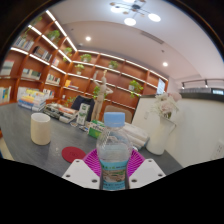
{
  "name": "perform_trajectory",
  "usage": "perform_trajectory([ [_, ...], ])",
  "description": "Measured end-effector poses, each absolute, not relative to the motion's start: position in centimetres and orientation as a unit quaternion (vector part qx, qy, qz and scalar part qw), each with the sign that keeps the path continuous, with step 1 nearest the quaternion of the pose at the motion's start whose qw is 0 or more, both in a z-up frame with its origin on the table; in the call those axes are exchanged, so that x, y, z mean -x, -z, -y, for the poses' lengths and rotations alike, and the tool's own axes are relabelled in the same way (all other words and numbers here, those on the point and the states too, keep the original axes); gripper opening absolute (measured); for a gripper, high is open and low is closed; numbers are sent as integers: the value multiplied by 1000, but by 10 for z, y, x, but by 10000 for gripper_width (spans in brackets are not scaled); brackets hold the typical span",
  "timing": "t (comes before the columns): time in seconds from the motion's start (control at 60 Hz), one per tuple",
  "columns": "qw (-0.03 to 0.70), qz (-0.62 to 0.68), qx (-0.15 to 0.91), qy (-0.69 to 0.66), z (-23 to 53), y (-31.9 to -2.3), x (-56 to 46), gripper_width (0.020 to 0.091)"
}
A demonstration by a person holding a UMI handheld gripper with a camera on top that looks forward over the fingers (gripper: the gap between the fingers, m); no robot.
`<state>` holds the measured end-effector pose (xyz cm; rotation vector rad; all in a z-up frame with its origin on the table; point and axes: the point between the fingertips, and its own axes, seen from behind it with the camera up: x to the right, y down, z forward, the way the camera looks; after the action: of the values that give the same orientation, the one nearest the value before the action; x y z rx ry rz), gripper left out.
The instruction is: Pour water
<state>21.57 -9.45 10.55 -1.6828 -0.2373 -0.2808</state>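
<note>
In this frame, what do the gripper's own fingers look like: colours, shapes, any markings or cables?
Only the tips of the gripper show. The fingers are pale, whitish, blocky pieces, one at each side. Each carries a magenta pad on its inner face, with what looks like a ribbed texture. No cables, printed markings, hand or sleeve are in view.

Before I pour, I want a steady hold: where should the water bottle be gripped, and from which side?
Grip the water bottle at mid-body, below the blue cap, coming in level from the front as the gripper is now. It stands upright between the fingers, and its round, straight sides suit the pads.
</note>
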Motion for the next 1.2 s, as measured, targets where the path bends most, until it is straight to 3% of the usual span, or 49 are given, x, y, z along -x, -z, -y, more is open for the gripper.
perform_trajectory([
  [0.283, 586, 355, 660, 308, 44, -119, -115, 281],
  [0.617, 462, 554, 448, 528, 3, -145, -60, 307],
  [0.733, 431, 581, 418, 549, -4, -140, -56, 307],
  [0.933, 389, 612, 290, 624, -6, -159, -28, 306],
  [1.2, 394, 613, 310, 611, -4, -149, -27, 306],
])
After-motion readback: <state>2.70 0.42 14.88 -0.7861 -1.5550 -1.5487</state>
